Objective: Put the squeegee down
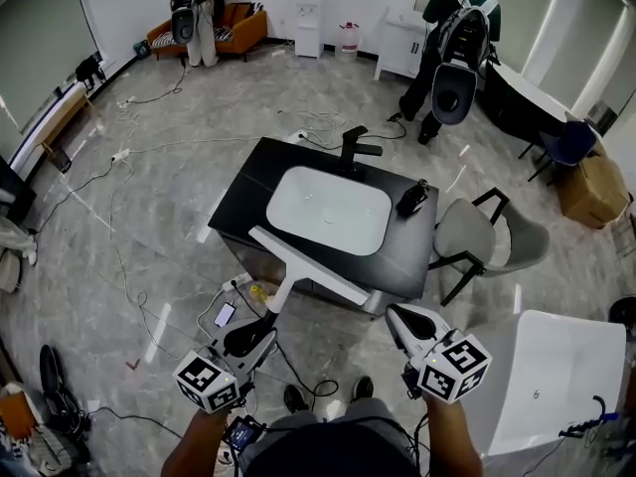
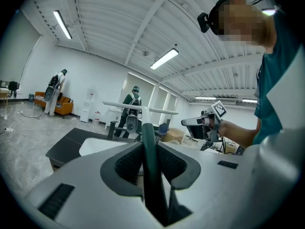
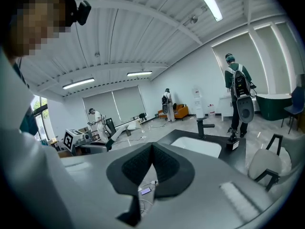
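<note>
The squeegee (image 1: pixel 310 268) has a long white blade and a handle that is white by the blade and dark green lower down. In the head view it hangs over the front edge of the black sink counter (image 1: pixel 248 192). My left gripper (image 1: pixel 260 332) is shut on its handle, below the counter's front. Seen from the left gripper view, the green handle (image 2: pixel 148 149) runs up between the pads to the white blade (image 2: pixel 140 109). My right gripper (image 1: pixel 396 315) is shut and holds nothing, off to the right of the squeegee. Its pads (image 3: pixel 143 163) meet at the tips.
The counter holds a white basin (image 1: pixel 328 210), a black faucet (image 1: pixel 353 147) and a small black object (image 1: pixel 412 199). A grey chair (image 1: pixel 477 237) stands at its right, a white cabinet (image 1: pixel 556 366) at lower right. A phone (image 1: pixel 225 314) and cables lie on the floor. A person with a backpack (image 1: pixel 452 38) stands behind.
</note>
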`<action>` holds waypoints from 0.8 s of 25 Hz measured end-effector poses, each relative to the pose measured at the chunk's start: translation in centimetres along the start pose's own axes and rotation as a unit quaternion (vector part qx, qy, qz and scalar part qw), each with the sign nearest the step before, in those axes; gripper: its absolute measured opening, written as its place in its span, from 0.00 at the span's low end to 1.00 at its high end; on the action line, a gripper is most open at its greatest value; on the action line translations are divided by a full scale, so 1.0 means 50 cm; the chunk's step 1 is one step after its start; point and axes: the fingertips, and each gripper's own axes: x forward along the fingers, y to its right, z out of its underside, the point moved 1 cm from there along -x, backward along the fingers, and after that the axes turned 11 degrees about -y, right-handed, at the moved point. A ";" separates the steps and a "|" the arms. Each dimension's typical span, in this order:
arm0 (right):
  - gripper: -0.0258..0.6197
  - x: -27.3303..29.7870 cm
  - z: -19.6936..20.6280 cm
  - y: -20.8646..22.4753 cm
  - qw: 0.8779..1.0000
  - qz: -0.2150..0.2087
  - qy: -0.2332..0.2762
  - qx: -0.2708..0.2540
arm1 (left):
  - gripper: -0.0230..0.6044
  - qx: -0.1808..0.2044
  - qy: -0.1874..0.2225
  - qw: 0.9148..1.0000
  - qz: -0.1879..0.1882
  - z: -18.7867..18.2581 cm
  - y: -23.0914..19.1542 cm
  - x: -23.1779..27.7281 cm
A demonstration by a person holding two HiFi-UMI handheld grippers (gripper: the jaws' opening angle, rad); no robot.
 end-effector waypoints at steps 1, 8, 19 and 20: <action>0.05 -0.007 0.009 0.004 1.000 -0.003 -0.001 0.008 | 0.19 0.004 -0.006 1.000 0.001 0.003 0.004 0.007; 0.05 -0.066 0.049 0.138 0.999 -0.004 -0.027 0.035 | 0.19 -0.032 0.000 0.999 -0.016 -0.005 0.061 0.087; 0.05 -0.089 -0.018 0.278 1.000 -0.007 -0.007 0.028 | 0.19 -0.003 0.016 1.000 0.003 -0.110 0.115 0.265; 0.05 -0.089 -0.023 0.281 1.000 -0.010 -0.007 0.027 | 0.19 -0.002 0.018 1.000 0.000 -0.118 0.115 0.267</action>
